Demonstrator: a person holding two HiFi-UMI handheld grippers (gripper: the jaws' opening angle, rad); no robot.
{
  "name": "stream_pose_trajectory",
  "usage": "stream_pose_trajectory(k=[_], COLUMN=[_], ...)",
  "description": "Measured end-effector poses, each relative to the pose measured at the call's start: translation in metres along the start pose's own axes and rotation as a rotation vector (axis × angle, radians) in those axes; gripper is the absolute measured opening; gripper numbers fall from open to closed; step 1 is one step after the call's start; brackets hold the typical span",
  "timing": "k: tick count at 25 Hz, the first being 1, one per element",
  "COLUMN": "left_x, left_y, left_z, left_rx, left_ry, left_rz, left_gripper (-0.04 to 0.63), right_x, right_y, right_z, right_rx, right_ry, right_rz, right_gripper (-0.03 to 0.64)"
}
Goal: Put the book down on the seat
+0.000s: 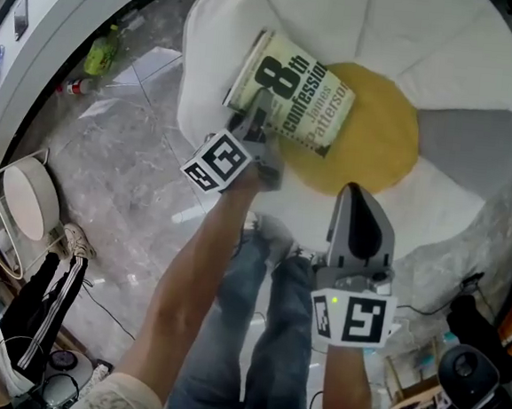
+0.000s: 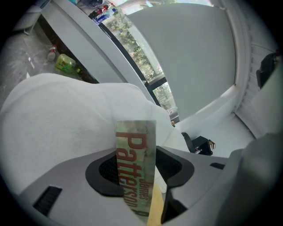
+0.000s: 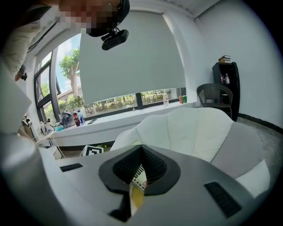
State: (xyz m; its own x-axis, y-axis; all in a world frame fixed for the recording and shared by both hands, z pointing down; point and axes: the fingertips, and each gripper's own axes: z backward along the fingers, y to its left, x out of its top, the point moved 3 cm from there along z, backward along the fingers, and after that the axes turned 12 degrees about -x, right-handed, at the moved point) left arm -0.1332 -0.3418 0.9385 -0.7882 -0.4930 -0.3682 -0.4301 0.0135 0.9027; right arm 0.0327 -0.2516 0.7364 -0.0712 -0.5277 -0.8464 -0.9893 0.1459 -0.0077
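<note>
The paperback book point(image 1: 293, 91) lies face up on the flower-shaped seat point(image 1: 466, 48), partly on its yellow centre point(image 1: 382, 134) and partly on a white petal. My left gripper point(image 1: 250, 120) reaches the book's near end. In the left gripper view the book's spine point(image 2: 132, 141) stands between the jaws of the left gripper point(image 2: 137, 161), and a gap shows on its right side, so the jaws are open round it. My right gripper point(image 1: 353, 194) hovers shut over the seat's near edge, apart from the book. The right gripper point(image 3: 140, 152) looks across the seat.
The person's legs in jeans point(image 1: 262, 333) stand just before the seat. A green bottle point(image 1: 103, 48) lies on the stone floor by the curved sill. A round white object point(image 1: 27, 199) sits at the left and dark equipment point(image 1: 472, 378) at the bottom right. A black chair point(image 3: 216, 95) stands by the far wall.
</note>
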Motion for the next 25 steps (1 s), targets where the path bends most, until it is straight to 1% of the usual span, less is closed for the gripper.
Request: stream_pose_trajectory(k=[7,18,22,25], left_x=[-0.005,-0.013,-0.014,-0.012], left_y=[0.004,0.008,-0.008,-0.033], left_z=[0.015,0.054,0.069,0.076], left_rx=[0.053,0.157,0.158,0.132], left_ry=[-0.009,-0.036,-0.026,-0.023], left_rz=[0.031,0.063,0.062,0.054], left_gripper=[0.222,0.225,0.225,0.225], right_x=[0.010,0.024,0.040,0.055], right_y=[0.004,0.000,0.003,0.001], right_z=[0.004,0.016,0.027,0.038], right_rx=[0.013,0.019,0.026,0.030], right_ry=[-0.013,-0.038,-0.064,-0.091], right_rz=[0.013,0.012,0.016,0.017], right_gripper=[-0.002,-0.002,-0.002,-0.002])
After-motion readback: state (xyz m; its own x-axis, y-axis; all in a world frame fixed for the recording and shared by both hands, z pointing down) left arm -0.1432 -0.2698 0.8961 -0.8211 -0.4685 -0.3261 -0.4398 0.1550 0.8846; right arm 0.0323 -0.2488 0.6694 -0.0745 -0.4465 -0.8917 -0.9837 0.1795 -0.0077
